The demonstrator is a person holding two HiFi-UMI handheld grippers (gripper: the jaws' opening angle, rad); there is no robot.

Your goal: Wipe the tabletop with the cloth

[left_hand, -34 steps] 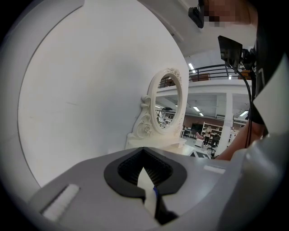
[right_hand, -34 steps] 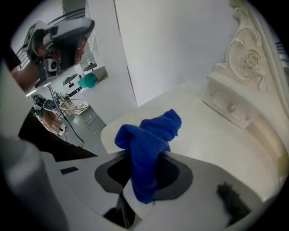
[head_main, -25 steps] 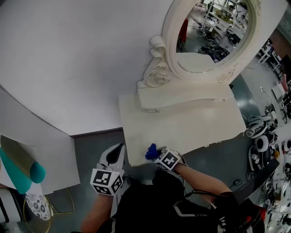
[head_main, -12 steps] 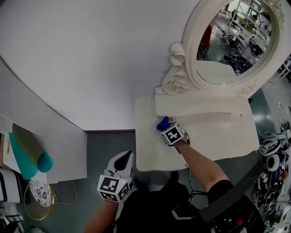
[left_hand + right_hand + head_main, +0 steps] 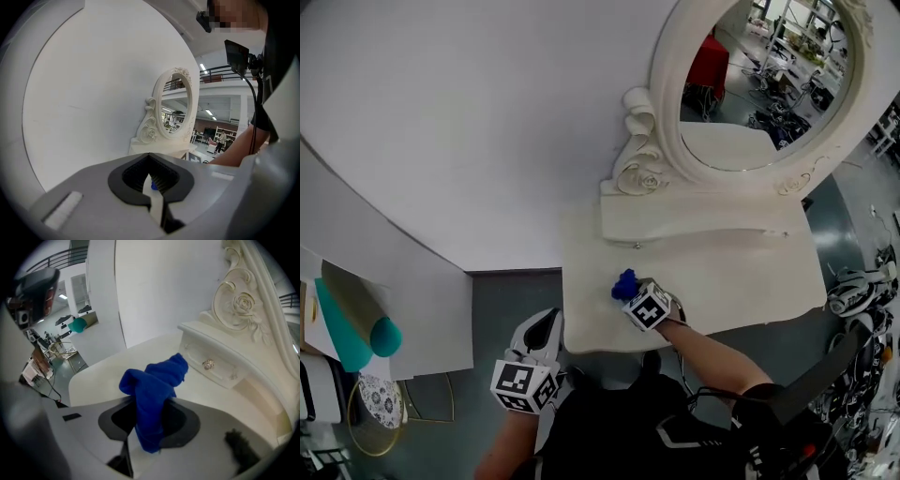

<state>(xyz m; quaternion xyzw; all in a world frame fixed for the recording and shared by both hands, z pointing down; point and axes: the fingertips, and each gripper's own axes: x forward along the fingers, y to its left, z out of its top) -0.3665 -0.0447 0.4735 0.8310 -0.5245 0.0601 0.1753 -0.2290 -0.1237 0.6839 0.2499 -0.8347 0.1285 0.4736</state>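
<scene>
A cream dressing table (image 5: 741,272) stands against the white wall. My right gripper (image 5: 630,294) is shut on a bunched blue cloth (image 5: 624,285) over the tabletop's left front part. In the right gripper view the blue cloth (image 5: 154,394) sticks out from between the jaws above the cream tabletop (image 5: 108,373). My left gripper (image 5: 540,330) hangs off the table's left front corner, over the grey floor, shut with nothing in it. In the left gripper view the left gripper (image 5: 151,180) points at the table from the side.
An oval mirror (image 5: 750,84) in a carved cream frame rises at the table's back, above a small drawer with a knob (image 5: 208,364). A teal roll (image 5: 356,337) and a round gold wire stand (image 5: 380,412) sit on the floor at left. Cluttered gear (image 5: 853,281) lies right.
My right gripper has drawn the blue cloth back from near the drawer toward the table's front edge. The head view has shifted. The left gripper stays about where it was.
</scene>
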